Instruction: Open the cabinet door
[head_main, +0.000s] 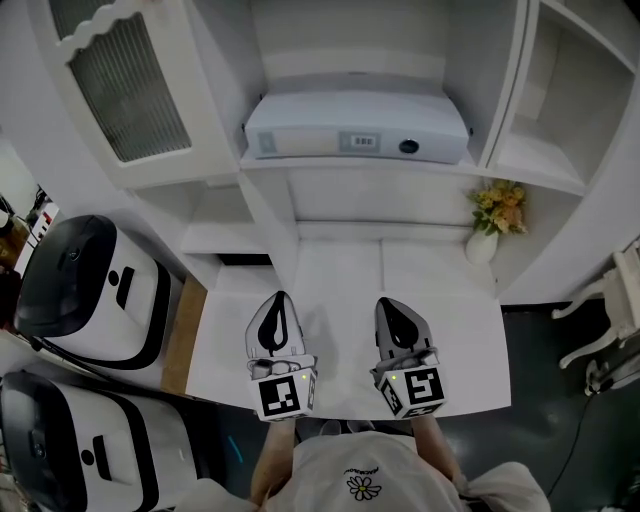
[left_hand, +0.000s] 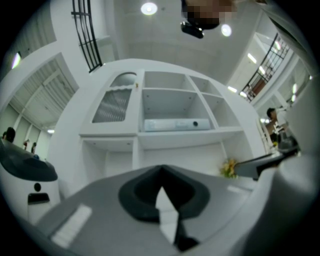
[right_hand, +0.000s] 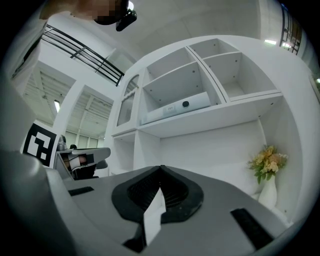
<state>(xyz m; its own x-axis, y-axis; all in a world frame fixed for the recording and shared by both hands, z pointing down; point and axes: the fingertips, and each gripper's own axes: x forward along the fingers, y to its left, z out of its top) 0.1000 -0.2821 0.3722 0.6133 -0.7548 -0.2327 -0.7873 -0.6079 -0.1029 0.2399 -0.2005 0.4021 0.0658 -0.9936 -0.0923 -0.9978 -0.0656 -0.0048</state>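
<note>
Now, cabinet door: ribbed-glass panel, ahead and left of your left gripper, well apart.
left gripper: your jaws pressed together, nothing held.
right gripper: just beside it, jaws together too, empty.
flower vase: ahead, right of your right gripper.

I seem to be in a staged home corner set up inside a big hall: a white shelf unit with a ribbed-glass cabinet door, a flat white device and a vase of yellow flowers. Beside it stand black-and-white machines, and overhead I see a high ceiling with round lights and black railings.
</note>
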